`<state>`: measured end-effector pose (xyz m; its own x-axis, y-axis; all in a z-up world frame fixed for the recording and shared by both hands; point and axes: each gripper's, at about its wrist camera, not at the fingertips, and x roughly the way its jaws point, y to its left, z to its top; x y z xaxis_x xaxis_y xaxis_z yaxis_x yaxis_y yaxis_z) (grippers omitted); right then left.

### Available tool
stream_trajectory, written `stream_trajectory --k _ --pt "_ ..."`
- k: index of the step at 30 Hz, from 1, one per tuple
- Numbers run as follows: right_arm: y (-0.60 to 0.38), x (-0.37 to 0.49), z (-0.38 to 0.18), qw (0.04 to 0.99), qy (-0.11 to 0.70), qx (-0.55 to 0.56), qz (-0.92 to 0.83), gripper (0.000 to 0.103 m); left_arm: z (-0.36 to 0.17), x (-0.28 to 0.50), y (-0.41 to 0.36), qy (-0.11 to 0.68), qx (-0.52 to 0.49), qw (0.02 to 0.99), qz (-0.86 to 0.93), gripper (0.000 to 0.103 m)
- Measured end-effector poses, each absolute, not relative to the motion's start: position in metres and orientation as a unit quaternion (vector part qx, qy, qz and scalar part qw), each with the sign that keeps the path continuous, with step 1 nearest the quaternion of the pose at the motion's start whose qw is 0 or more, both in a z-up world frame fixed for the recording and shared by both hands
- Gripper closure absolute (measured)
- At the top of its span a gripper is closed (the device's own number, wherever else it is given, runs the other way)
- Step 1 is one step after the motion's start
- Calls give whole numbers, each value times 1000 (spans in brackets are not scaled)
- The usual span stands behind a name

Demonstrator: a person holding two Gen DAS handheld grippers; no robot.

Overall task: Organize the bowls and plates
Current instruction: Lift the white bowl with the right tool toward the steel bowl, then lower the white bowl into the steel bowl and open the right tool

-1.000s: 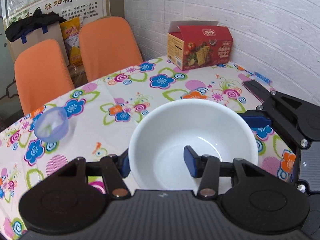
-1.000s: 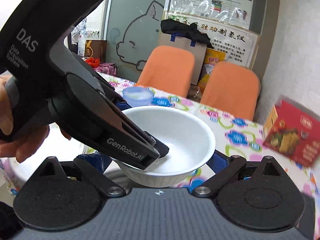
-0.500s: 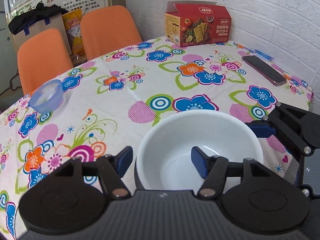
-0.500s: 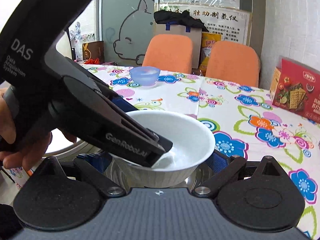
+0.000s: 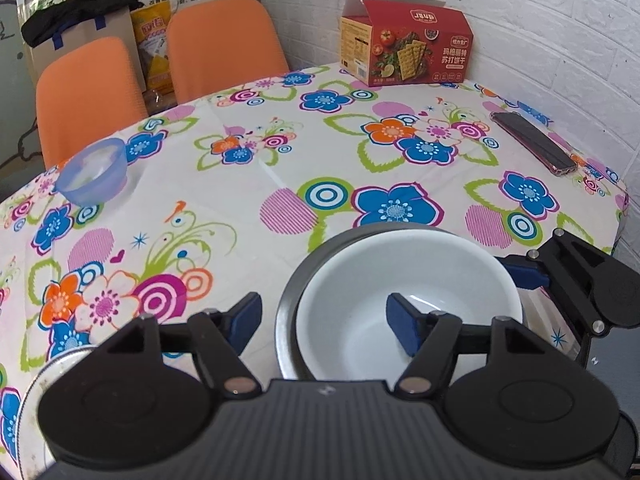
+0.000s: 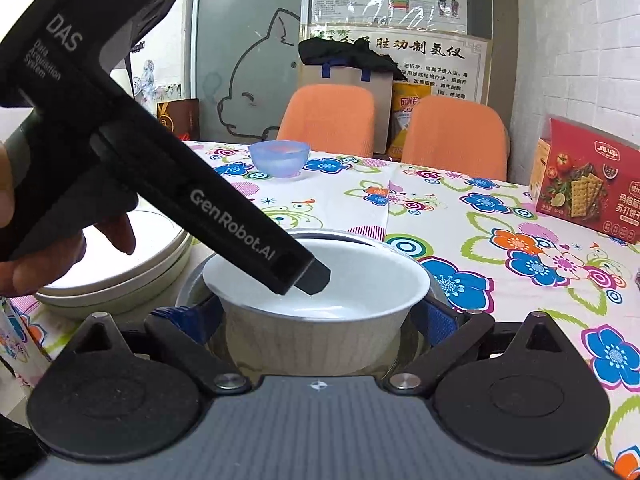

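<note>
left gripper (image 5: 324,320) angled down, fingers (image 5: 402,322) astride white bowl (image 5: 436,280) rim

White bowl (image 6: 320,300) hides metal bowl's (image 6: 192,280) inside.

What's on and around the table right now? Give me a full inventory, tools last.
White bowl: 1, white, nested in the metal bowl, near table edge.
Metal bowl: 1, grey steel, under the white bowl.
Plates: a stack, at least 2, cream, left of the bowls.
Small bowl: 1, translucent blue, far left of table.
Cracker box: 1, red, far side by the brick wall.
Phone: 1, dark, right edge of table.
Tablecloth: 1, white with flowers.
Chairs: 2, orange, behind the table.
Cardboard box: 1, brown, black cloth on top, behind the chairs.
Left gripper: open, one finger inside the white bowl.
Right gripper: straddling the white bowl.
Hand: 1, holding the left gripper.
</note>
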<state>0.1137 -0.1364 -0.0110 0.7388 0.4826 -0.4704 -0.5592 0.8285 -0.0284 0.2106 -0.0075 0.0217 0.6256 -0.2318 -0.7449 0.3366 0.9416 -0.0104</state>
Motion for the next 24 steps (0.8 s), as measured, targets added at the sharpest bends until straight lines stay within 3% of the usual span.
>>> stream_trajectory --k 20,24 --pt "-142 107 5 944 204 -54 254 15 39 214 8 385 37 910 -147 34" --pt "-147 92 19 957 145 -37 250 15 39 214 10 385 36 911 -145 34"
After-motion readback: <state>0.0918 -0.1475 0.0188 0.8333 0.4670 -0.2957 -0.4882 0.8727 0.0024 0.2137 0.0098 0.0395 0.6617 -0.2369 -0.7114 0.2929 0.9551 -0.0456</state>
